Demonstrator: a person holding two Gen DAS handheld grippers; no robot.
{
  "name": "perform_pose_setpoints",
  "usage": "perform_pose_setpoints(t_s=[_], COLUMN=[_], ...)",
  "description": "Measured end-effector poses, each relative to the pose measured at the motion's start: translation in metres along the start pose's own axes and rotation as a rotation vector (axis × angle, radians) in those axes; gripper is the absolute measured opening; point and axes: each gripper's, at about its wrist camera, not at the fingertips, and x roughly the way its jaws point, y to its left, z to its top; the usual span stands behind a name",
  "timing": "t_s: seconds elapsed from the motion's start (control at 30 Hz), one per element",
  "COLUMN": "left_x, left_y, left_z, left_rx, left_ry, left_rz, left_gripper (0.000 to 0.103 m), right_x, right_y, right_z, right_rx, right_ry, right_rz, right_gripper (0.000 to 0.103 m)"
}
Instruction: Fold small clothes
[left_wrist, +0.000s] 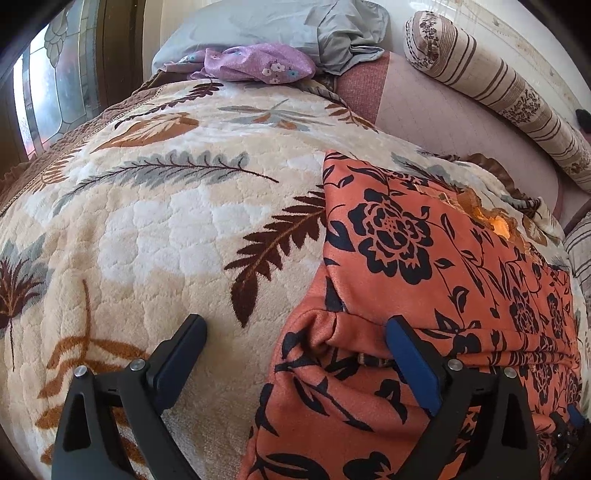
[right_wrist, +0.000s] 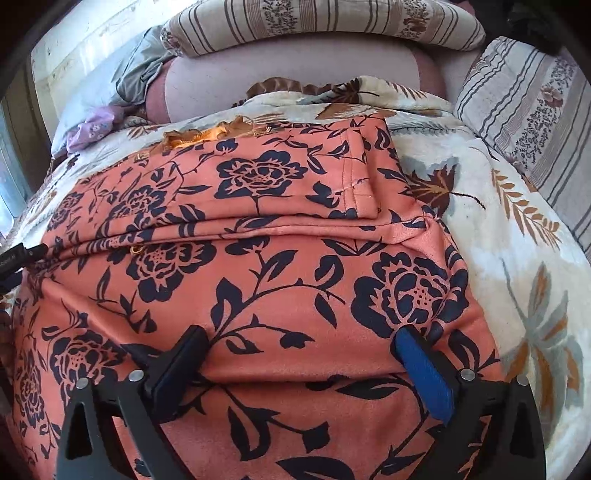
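Note:
An orange garment with a dark floral print (left_wrist: 424, 280) lies on the leaf-patterned blanket (left_wrist: 166, 221), partly folded, with a fold edge across its middle. My left gripper (left_wrist: 295, 325) is open over the garment's left edge: the left finger is over blanket, the right over the fold. In the right wrist view the same garment (right_wrist: 258, 258) fills the frame. My right gripper (right_wrist: 299, 336) is open, both fingers low over the cloth. The left gripper's tip (right_wrist: 18, 258) shows at the garment's left side.
A purple floral cloth (left_wrist: 255, 62) and a grey pillow (left_wrist: 266, 26) lie at the head of the bed. Striped bolsters (left_wrist: 498, 92) and a striped pillow (right_wrist: 528, 122) line the far and right sides. A window (left_wrist: 48, 92) is at the left.

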Motion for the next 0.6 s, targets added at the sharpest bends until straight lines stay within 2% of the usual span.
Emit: perform_pose_setpoints(t_s=[0.23,0.27,0.33,0.37,0.47,0.53,0.6], left_x=[-0.005,-0.007,-0.018,-0.028,-0.075,-0.098,-0.100], left_y=[0.012,0.011,0.003,0.001,0.002,0.003,0.004], left_z=[0.000,0.001,-0.002,-0.008,-0.038,-0.062,-0.090], left_rx=[-0.057,-0.053,0.000,0.007,-0.025,-0.038,-0.025], left_ry=[-0.009,0.010,0.090,0.109,0.089,0.080,0.135], left_rz=[-0.077,-0.069,0.002,0.004,-0.104,-0.114,-0.094], left_gripper=[0.098,0.098,0.098,0.098,0.098,0.098,0.098], right_x=[0.001,0.001,0.000,-0.001,-0.004,-0.006,-0.007], right_y=[-0.004,-0.005,-0.007,-0.008,-0.013,-0.018,-0.022], right_z=[-0.001,-0.001,-0.001,-0.001,-0.002,-0.003,-0.004], right_rx=[0.018,0.021,0.030,0.037,0.058,0.079,0.100], right_ry=[-0.020,-0.022,-0.027,-0.030,-0.044,-0.058,-0.069], right_rz=[0.024,0.028,0.041,0.050,0.080,0.111,0.140], right_gripper=[0.103,0.103,0.103,0.103,0.103,0.103,0.103])
